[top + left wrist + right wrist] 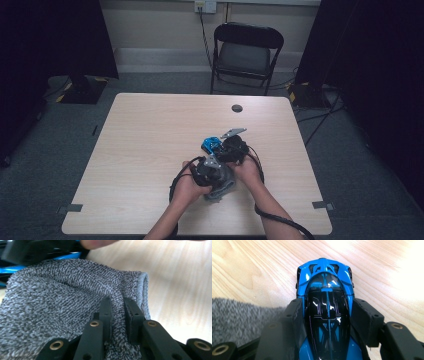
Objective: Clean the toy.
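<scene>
Nearest to us, our left gripper (117, 315) has its jaws pinched tight on a fold of the soft grey-and-white knitted fabric pouch (62, 302), just beside its hemmed rim, and the pouch lies on the pale wood-grain desk (180, 277) near the front edge; in the high view it sits bunched under our left hand (190, 186); just beyond it, our right gripper (328, 315) clamps the glossy blue-and-black toy sports car (325, 302) by its flanks, nose pointing away, the car low over the desk and touching or almost touching the pouch's edge, we cannot tell which.

We judge this to be the loading step: pouch held, car held, not yet joined; the next move calls for the left gripper to lift that rim so the mouth gapes, while the right turns the car toward the opening and slides it in; the snag risk is knit catching on the car's bodywork.

Room is generous: bare desk to left, right and ahead; farther off, a small dark round grommet (237, 108) sits near the far edge, well apart; beyond the desk stands a black folding chair (247, 50).
</scene>
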The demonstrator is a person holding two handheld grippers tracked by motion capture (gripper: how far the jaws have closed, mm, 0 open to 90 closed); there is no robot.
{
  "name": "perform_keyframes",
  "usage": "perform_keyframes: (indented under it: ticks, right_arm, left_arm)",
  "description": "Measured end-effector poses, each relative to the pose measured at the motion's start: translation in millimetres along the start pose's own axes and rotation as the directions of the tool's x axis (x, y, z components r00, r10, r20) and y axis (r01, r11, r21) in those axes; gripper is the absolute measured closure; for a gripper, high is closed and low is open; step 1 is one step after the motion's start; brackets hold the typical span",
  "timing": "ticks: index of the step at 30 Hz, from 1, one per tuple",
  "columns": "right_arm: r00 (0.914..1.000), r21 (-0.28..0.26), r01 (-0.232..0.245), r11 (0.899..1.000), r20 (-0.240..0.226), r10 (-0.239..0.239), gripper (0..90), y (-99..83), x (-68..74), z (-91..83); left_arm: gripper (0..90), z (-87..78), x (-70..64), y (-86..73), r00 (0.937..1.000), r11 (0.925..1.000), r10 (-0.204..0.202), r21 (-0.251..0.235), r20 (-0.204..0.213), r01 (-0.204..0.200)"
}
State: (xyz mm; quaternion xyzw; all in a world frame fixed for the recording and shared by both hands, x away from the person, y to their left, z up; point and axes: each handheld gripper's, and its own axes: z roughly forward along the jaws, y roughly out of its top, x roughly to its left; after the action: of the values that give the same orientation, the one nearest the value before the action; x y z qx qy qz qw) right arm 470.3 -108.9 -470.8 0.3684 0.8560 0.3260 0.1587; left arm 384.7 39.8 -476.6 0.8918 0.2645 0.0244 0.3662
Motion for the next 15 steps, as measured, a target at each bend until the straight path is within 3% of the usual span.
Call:
perform_keyframes:
  ticks: [15]
  right_arm:
    - [1.0, 0.0, -0.001, 1.0, -0.002, 0.001, 43.5, 0.0, -0.2, -0.1]
  left_arm:
    - [78.3, 6.3, -29.1, -0.2, 0.9943, 0.9982, 0.06, -0.004, 0.088, -0.06]
